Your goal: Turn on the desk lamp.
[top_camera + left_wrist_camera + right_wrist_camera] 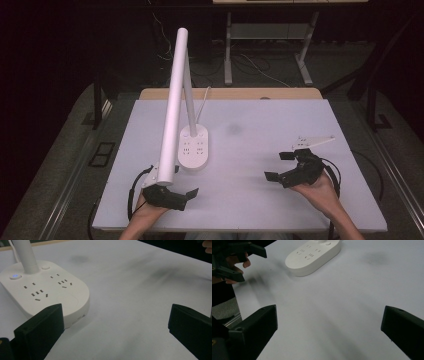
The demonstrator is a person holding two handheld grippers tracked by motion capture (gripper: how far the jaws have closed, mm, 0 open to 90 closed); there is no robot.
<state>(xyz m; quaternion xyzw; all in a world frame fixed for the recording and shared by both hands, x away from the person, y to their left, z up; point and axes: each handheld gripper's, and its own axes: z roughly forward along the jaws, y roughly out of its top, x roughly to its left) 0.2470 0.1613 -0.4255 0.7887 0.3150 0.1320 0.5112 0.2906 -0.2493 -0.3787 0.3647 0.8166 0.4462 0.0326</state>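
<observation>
left tool at near-left edge of the white tabletop, jaws spread wide, nothing btwn them; its own view has the jaws low w/ bare surface between. right tool at near right, also spread & empty. farther in, left of centre, the white lamp base w/ sockets sits flat, just beyond the left tool, not touching; lamp arm leans over it toward the near side.

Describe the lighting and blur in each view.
High view: table evenly lit, surroundings dark, soft smudge beyond the lamp base. Left gripper view: base sharp, dark streaky smears on the table at right. Right gripper view: dim, the left gripper slightly blurred.
</observation>
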